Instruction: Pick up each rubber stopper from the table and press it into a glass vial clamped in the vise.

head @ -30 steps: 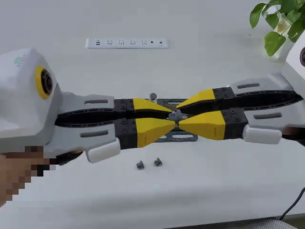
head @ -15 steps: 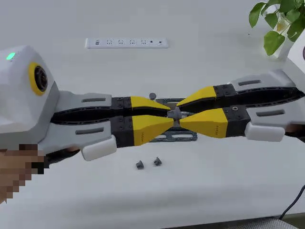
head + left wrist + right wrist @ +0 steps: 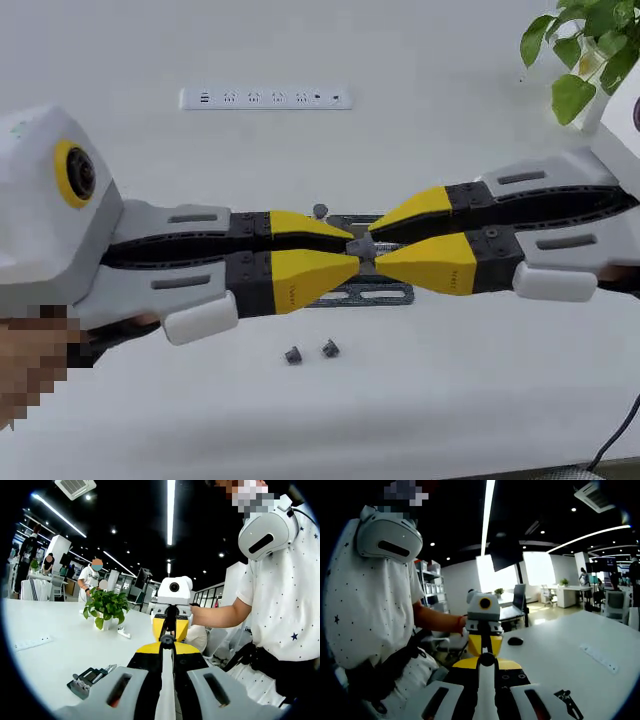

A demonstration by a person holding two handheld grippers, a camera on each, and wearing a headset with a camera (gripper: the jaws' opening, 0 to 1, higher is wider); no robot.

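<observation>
My left gripper (image 3: pixel 352 248) and right gripper (image 3: pixel 376 246) meet tip to tip in mid-air, yellow jaws nearly closed. A small grey rubber stopper (image 3: pixel 362 246) is pinched where the tips meet; both grippers appear shut on it. It also sits at the jaw tips in the left gripper view (image 3: pixel 166 639) and the right gripper view (image 3: pixel 486 659). Below and behind the tips the dark vise (image 3: pixel 385 291) lies on the table, and a capped vial (image 3: pixel 320 211) stands at its left end. Two loose stoppers (image 3: pixel 293 355) (image 3: pixel 330 348) rest nearer me.
A white power strip (image 3: pixel 266 98) lies at the back of the white table (image 3: pixel 450 400). A green plant (image 3: pixel 585 50) stands at the back right. A cable (image 3: pixel 620 435) crosses the front right corner. Other people stand far off in the office.
The picture has shifted a little. The two grippers stay tip to tip with the stopper between them; the left gripper body has sunk slightly.
</observation>
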